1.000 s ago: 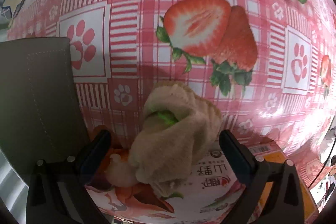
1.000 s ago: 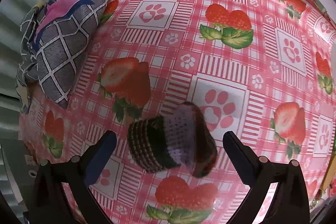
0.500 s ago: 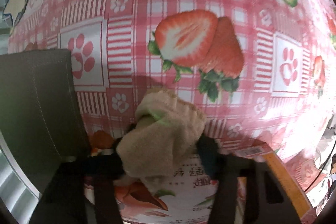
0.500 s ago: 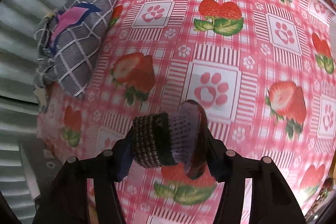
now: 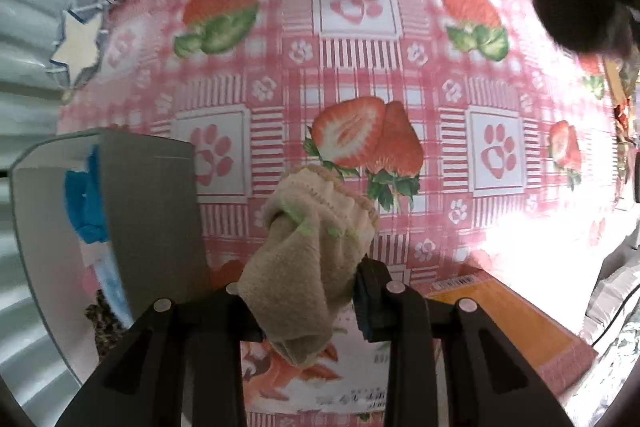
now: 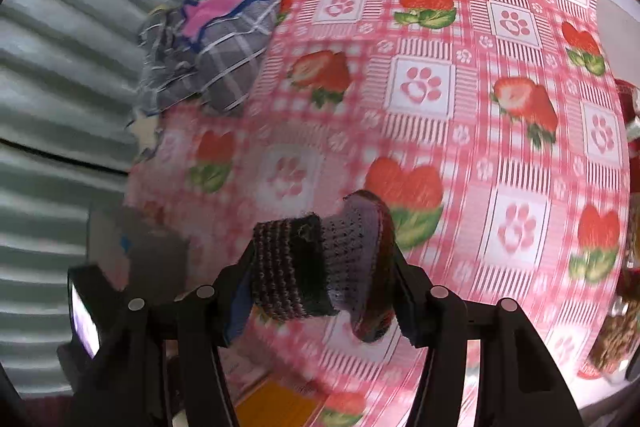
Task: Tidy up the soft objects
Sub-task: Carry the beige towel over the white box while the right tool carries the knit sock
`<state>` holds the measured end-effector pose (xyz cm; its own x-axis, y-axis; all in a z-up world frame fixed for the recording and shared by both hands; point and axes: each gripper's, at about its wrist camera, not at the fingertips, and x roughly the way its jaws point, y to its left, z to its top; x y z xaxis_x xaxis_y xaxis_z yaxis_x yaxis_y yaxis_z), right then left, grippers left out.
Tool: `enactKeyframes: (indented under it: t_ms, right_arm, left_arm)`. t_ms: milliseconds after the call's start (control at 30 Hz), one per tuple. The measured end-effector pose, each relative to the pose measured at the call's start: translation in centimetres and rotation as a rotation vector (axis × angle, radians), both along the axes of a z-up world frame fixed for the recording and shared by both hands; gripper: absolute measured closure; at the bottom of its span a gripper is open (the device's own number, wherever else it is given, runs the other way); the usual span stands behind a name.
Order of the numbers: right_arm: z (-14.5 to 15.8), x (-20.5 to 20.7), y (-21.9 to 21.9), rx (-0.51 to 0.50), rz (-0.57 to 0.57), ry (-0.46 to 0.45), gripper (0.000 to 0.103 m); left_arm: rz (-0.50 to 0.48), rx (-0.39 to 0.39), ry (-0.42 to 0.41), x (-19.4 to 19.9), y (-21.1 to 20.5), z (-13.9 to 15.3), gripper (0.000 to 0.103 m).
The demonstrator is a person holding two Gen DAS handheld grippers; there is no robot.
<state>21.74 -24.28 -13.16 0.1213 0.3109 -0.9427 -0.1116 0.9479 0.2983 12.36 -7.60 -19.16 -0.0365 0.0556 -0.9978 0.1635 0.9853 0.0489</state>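
1. Socks are the soft things here: a beige sock (image 5: 312,251) hangs bunched in the left tongs (image 5: 308,307), clear of the surface (image 5: 360,75).
2. A grey box (image 5: 148,211) stands just beside the left tongs, on their left, so that hand is nearer.
3. Left tongs are closing, pads already pinching the sock.
4. Right tongs (image 6: 320,283) clamp a dark knitted sock (image 6: 316,263), its length lying crosswise between the pads.

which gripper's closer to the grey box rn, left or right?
Left. The left gripper, closing on the beige sock, sits right beside the grey box. The right gripper, holding the dark knit sock, is farther off over the tablecloth.
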Motion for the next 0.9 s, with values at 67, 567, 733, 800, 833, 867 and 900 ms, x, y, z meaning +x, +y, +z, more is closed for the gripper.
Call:
enactKeyframes:
  t_ms: [67,567,733,800,833,867,900]
  right_arm:
    - [1.0,-1.7,0.6,0.002,0.005,0.0,0.043]
    - [6.8,-13.5,3.0,-0.036,-0.046,0.01,0.043]
    - [7.8,-16.7,4.4,-0.042,-0.063,0.014,0.043]
    - [8.0,-17.6,5.1,-0.045,-0.059,0.014,0.043]
    - [8.1,-18.0,5.6,-0.047,-0.054,0.015,0.043]
    - [8.2,-18.3,6.0,-0.048,-0.05,0.015,0.043]
    - [8.3,-18.6,6.5,-0.048,-0.046,0.014,0.043]
  left_arm:
    - [-0.005,-0.011,-0.026,-0.5,0.1,1.5,0.069]
    - [-0.038,-0.081,-0.136,-5.1,4.4,7.9,0.069]
    - [-0.042,-0.099,-0.156,-6.7,5.5,9.2,0.069]
    - [-0.04,-0.104,-0.166,-7.3,6.2,9.7,0.069]
    - [-0.036,-0.106,-0.17,-7.5,6.5,9.9,0.069]
    - [-0.029,-0.107,-0.174,-7.8,7.0,10.1,0.069]
    - [-0.023,-0.11,-0.176,-8.0,7.5,10.2,0.069]
